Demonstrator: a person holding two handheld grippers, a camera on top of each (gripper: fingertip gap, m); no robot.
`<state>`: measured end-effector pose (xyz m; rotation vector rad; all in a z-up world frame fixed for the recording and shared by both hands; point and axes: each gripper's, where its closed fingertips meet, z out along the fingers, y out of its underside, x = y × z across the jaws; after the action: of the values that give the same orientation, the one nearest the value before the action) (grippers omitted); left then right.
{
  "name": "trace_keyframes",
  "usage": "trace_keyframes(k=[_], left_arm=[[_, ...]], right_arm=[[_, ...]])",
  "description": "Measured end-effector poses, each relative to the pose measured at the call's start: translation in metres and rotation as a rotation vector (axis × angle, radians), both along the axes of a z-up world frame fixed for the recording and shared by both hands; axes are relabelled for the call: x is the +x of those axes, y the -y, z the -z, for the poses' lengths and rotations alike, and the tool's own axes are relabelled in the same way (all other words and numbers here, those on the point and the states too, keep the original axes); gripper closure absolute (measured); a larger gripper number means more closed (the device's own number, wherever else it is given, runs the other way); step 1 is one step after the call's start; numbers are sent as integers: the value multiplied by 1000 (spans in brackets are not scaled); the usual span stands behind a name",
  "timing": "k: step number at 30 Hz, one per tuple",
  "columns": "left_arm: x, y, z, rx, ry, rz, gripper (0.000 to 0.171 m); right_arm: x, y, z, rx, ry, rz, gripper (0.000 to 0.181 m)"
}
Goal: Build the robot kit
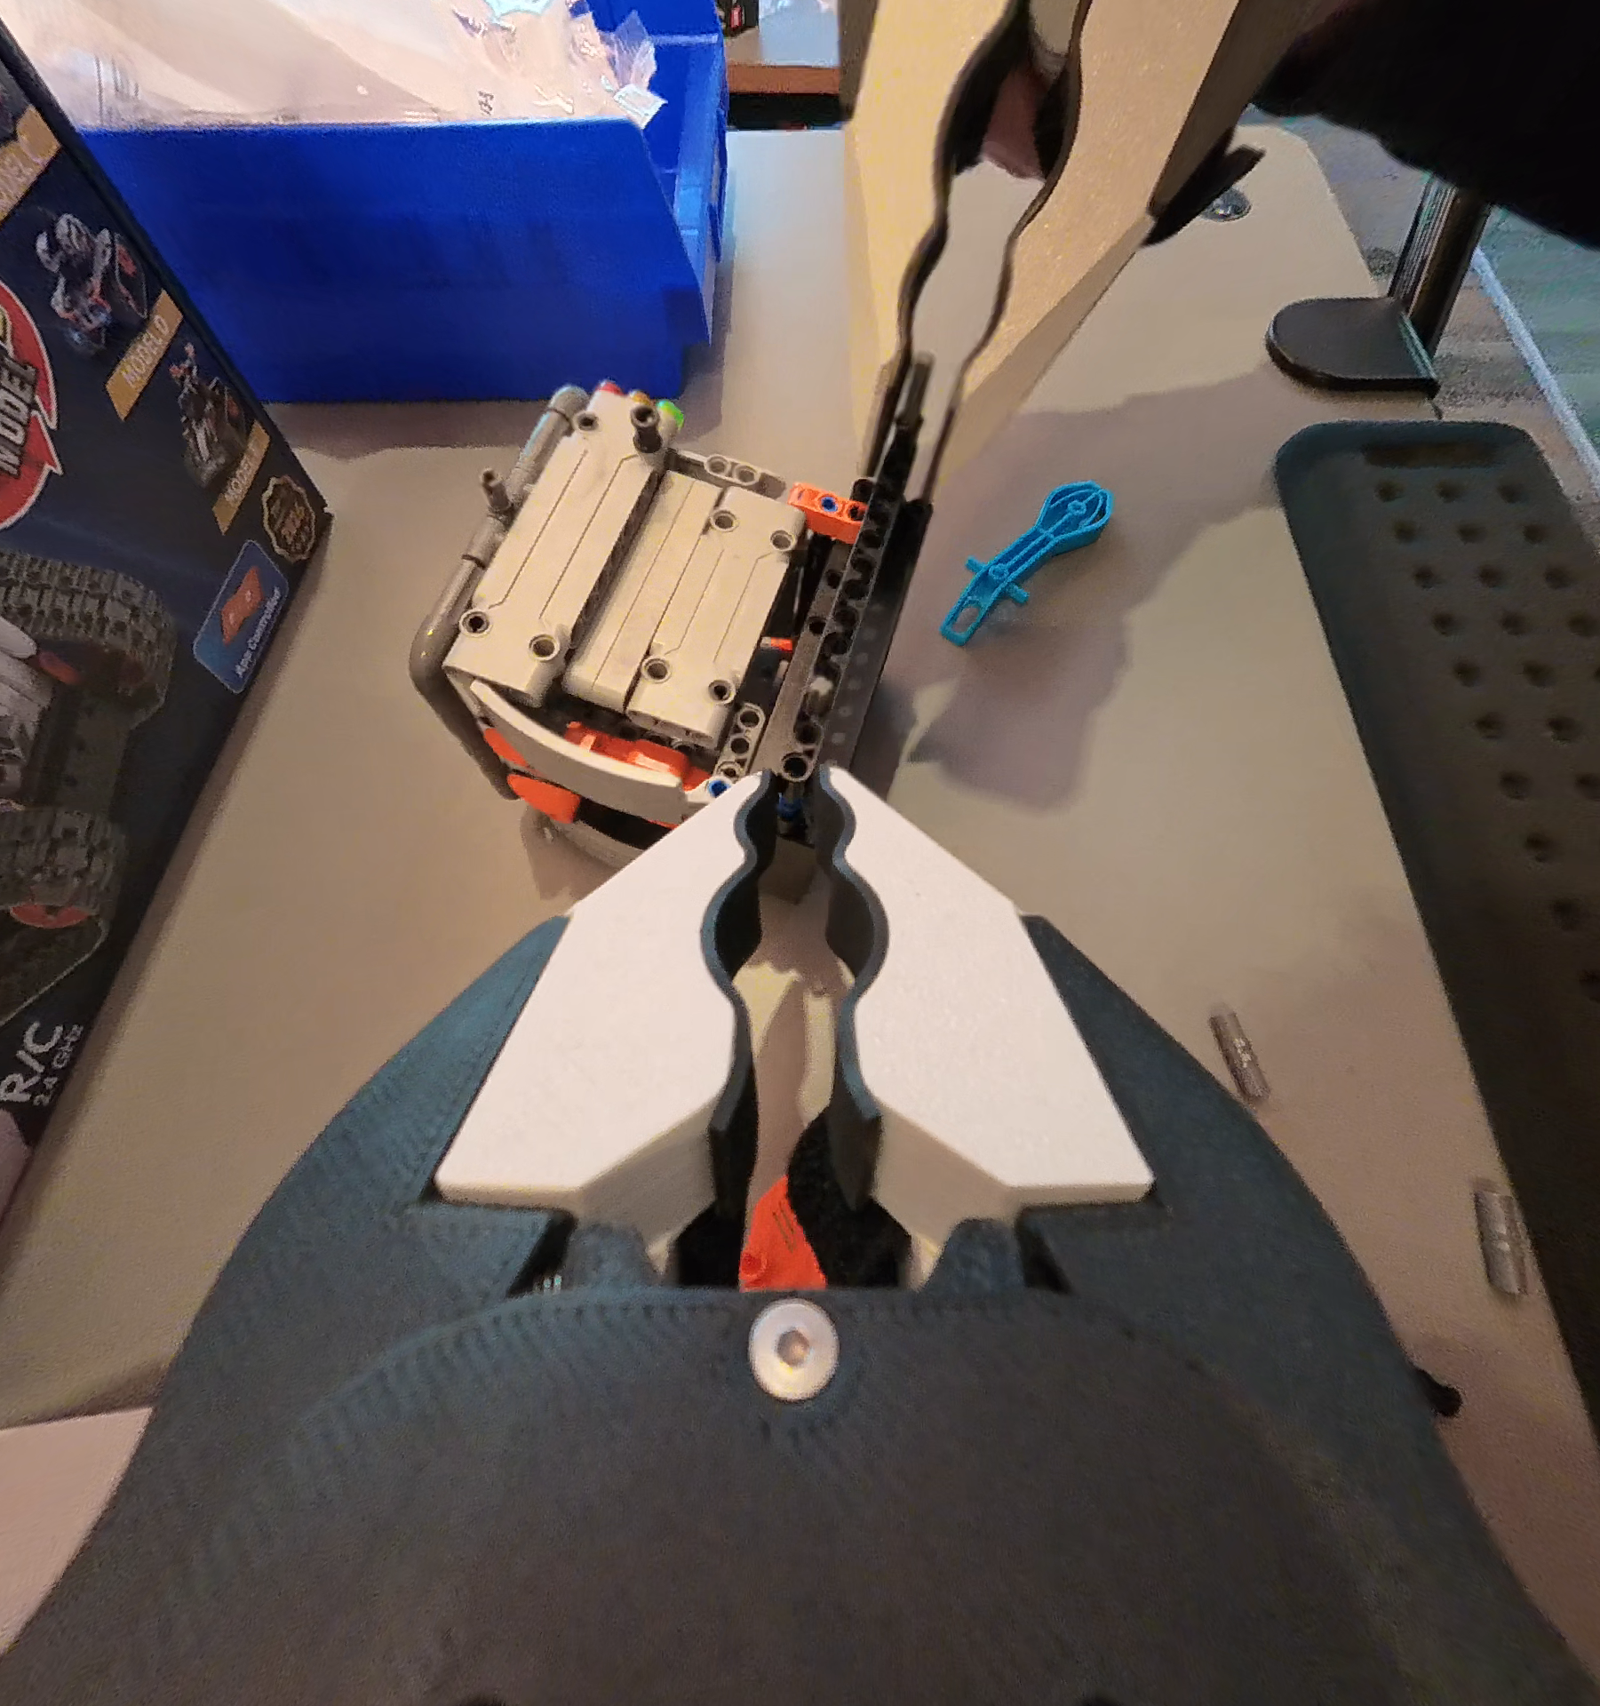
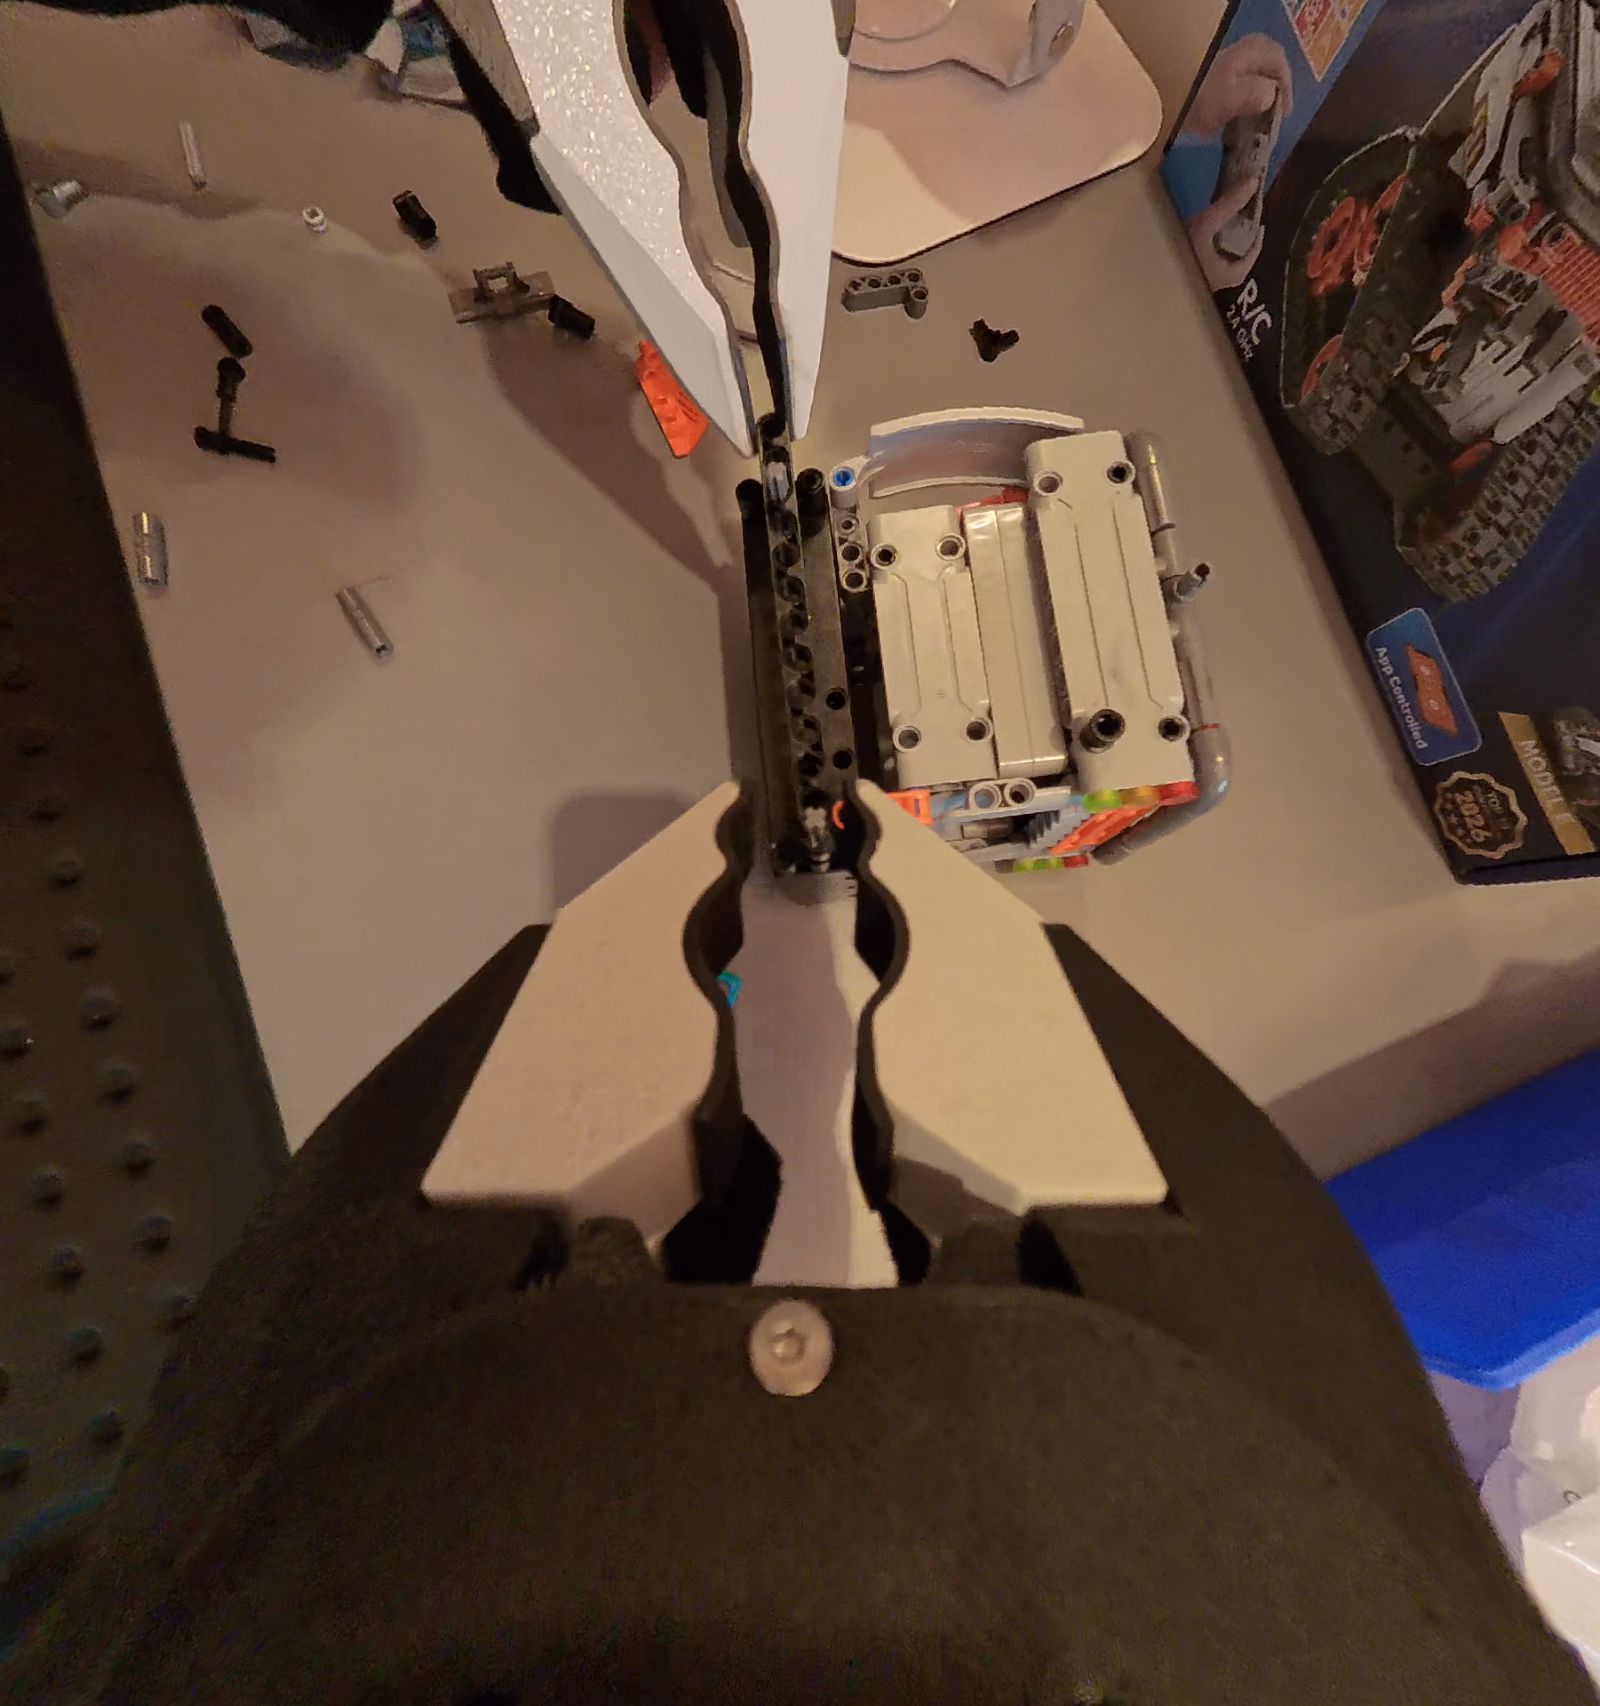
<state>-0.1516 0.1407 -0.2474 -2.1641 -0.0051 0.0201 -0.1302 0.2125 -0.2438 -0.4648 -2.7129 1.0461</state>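
Observation:
A grey brick-built model with orange parts stands on the beige table. A long black perforated beam runs along its side. My left gripper is shut on the near end of the beam. My right gripper comes down from above and pinches the far end. In the right wrist view the right gripper is shut on the near end of the beam, beside the model, and the left gripper grips the far end.
A blue bin and a printed kit box stand to the left. A blue plastic tool lies right of the beam, by a dark perforated mat. Black pins, metal sleeves and an orange piece lie scattered. The gap from one gripper's tips to the other's is roughly 8 centimetres.

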Motion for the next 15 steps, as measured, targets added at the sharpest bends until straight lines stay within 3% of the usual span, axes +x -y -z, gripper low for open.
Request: trace_keyframes(k=[4, 7, 15], left_arm=[[2, -2, 0, -6, -4, 2, 166], [1, -3, -1, -2, -3, -4, 166], [4, -7, 10, -6, 17, -5, 162]], right_arm=[[-1, 2, -22, 23, -81, 5, 161], [-3, 23, -34, 29, -139, -24, 162], [-18, 52, 6, 147, -117, -66, 175]])
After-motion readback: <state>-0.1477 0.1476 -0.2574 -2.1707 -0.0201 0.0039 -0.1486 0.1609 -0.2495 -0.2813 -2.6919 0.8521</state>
